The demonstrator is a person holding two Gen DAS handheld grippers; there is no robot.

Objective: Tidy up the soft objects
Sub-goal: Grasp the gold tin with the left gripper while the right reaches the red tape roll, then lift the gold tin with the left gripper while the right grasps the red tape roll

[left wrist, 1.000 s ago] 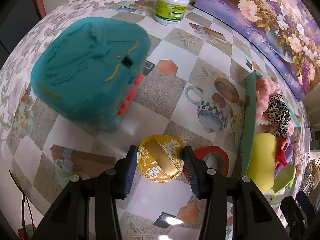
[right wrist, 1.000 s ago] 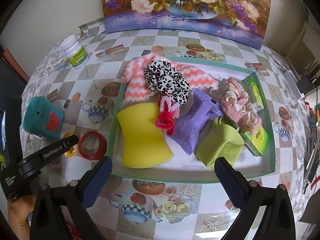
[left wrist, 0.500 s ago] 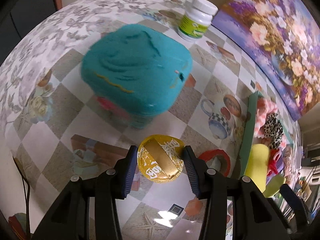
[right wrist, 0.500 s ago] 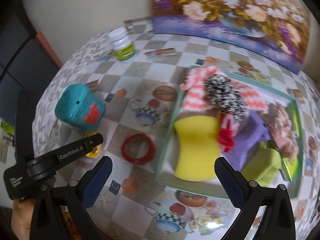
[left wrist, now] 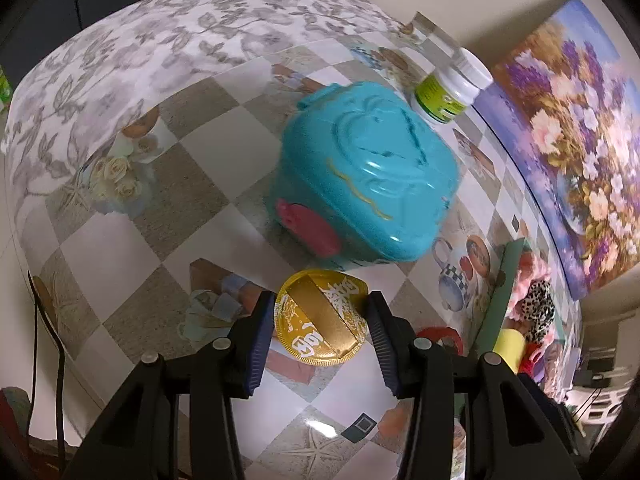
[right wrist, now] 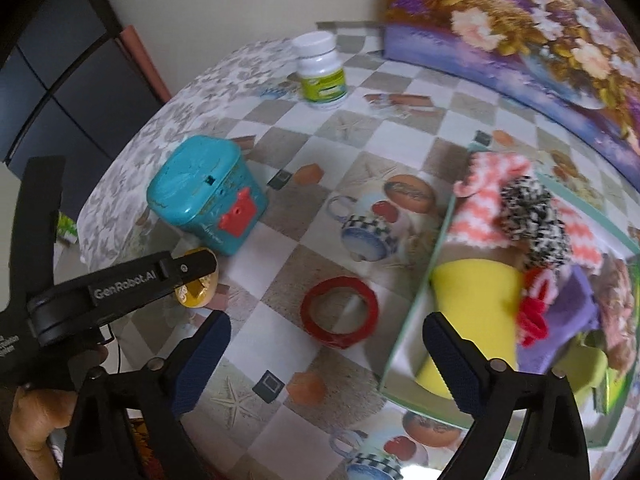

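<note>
My left gripper [left wrist: 320, 304] is shut on a round gold foil disc [left wrist: 320, 316], held just above the table in front of a teal box [left wrist: 368, 172]. The right wrist view shows that same left gripper [right wrist: 192, 276] with the gold disc [right wrist: 198, 294] beside the teal box [right wrist: 200, 196]. My right gripper [right wrist: 326, 324] hangs over a red tape ring [right wrist: 360, 286] lying on the table; its jaws are wide and closing slightly, touching nothing. A green tray [right wrist: 420, 300] to the right holds a yellow sponge [right wrist: 472, 308], a pink-and-white cloth [right wrist: 492, 176], a spotted scrunchie [right wrist: 532, 216] and a red scrunchie [right wrist: 532, 316].
A white pill bottle [right wrist: 322, 72] with a green label stands at the back, near a flower painting [right wrist: 520, 20] leaning on the wall. The table's rounded left edge drops off close behind the teal box. A person's hand [right wrist: 32, 420] grips the left tool.
The right gripper has swung left, from over the tray to over the red ring. The left gripper has rolled and shifted with the gold disc; the teal box now sits upper right.
</note>
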